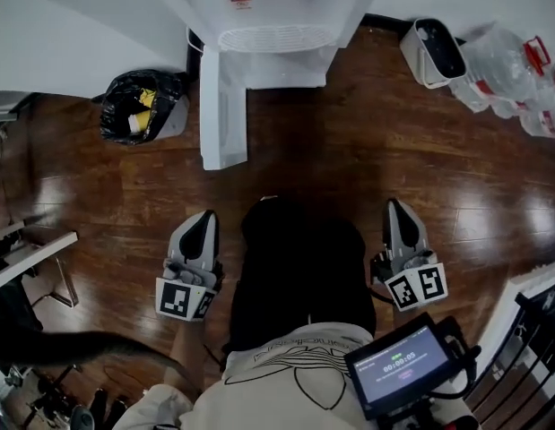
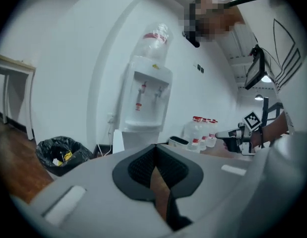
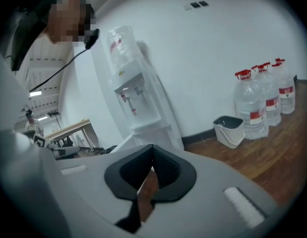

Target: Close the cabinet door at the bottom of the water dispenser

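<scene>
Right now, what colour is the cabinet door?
The cabinet door is white; head view shows it best.

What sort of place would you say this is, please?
Probably an office or workroom corner: a white water dispenser stands against a plain white wall on wood flooring, spare water bottles are lined up along the wall, and a bin with a black bag sits nearby.

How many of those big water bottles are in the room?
4. One bottle sits upside down on the dispenser; three floor bottles stand in a row by the wall, right of the white bin. More may hide behind them.
</scene>
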`<action>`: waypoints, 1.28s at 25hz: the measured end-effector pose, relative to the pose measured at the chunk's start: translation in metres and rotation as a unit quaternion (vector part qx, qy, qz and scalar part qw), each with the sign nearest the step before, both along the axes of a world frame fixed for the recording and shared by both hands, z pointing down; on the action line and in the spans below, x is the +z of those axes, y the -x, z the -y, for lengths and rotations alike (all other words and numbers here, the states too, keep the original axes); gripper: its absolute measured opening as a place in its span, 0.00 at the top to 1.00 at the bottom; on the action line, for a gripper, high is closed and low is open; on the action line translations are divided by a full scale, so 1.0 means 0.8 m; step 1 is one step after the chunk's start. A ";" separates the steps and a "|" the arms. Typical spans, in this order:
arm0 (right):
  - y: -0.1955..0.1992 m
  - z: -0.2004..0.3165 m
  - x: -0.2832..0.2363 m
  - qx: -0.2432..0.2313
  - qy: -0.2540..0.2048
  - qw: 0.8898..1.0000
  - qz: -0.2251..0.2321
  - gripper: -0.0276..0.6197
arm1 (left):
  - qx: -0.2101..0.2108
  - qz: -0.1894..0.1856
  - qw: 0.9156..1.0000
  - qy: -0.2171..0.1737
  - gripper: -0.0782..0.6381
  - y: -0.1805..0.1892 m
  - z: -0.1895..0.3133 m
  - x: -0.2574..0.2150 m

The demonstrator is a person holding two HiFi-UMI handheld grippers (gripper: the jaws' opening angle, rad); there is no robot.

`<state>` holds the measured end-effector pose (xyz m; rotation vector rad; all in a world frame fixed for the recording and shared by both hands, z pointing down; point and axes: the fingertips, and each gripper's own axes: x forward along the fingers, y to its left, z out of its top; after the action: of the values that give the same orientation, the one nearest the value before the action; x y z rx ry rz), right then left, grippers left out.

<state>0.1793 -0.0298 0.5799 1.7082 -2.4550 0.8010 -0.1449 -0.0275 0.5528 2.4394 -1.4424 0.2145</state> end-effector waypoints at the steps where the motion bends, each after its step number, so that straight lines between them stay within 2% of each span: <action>1: 0.015 0.009 -0.001 -0.005 -0.025 1.000 -0.013 0.95 | -0.004 -0.006 1.000 -0.016 0.86 0.002 0.009 0.001; 4: 0.055 0.032 0.010 -0.025 -0.062 0.997 -0.034 0.95 | 0.002 -0.022 0.999 -0.048 0.86 -0.004 0.023 0.016; 6: 0.073 0.045 0.014 -0.040 -0.087 0.995 -0.030 0.95 | 0.025 -0.004 0.997 -0.067 0.86 -0.016 0.027 0.036; 8: 0.084 0.054 0.022 -0.056 -0.112 0.991 -0.035 0.95 | 0.021 0.010 0.997 -0.075 0.86 -0.010 0.032 0.063; 15: 0.088 0.057 0.069 -0.083 -0.118 0.987 -0.073 0.95 | -0.077 0.011 0.993 -0.088 0.87 0.055 0.061 0.129; 17: 0.077 0.048 0.075 -0.075 -0.115 0.987 -0.085 0.95 | -0.092 0.024 0.992 -0.087 0.87 0.066 0.064 0.146; 22: 0.038 0.017 0.083 -0.053 -0.100 0.988 -0.107 0.95 | -0.138 -0.002 0.988 -0.076 0.89 0.090 0.085 0.191; 24: 0.025 0.005 0.090 -0.045 -0.093 0.988 -0.115 0.95 | -0.109 -0.020 0.991 -0.071 0.89 0.059 0.094 0.192; 26: 0.017 -0.003 0.097 -0.035 -0.086 0.988 -0.119 0.95 | -0.028 -0.018 0.996 -0.084 0.89 -0.005 0.095 0.192; 27: 0.015 -0.006 0.100 -0.029 -0.084 0.989 -0.119 0.95 | 0.010 -0.013 0.995 -0.094 0.88 -0.037 0.093 0.191; 28: 0.016 -0.007 0.103 -0.025 -0.082 0.989 -0.118 0.95 | 0.029 -0.012 0.995 -0.100 0.88 -0.059 0.090 0.188; 30: 0.022 -0.006 0.108 -0.024 -0.082 0.990 -0.111 0.95 | 0.019 -0.027 0.995 -0.089 0.88 -0.070 0.086 0.186; 32: 0.034 0.002 0.116 -0.033 -0.084 0.991 -0.103 0.95 | 0.002 -0.027 0.997 -0.076 0.88 -0.056 0.080 0.190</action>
<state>0.1523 -0.0312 0.6729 1.6544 -2.4816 0.3998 -0.1004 -0.0919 0.7047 2.5464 -1.4802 0.0407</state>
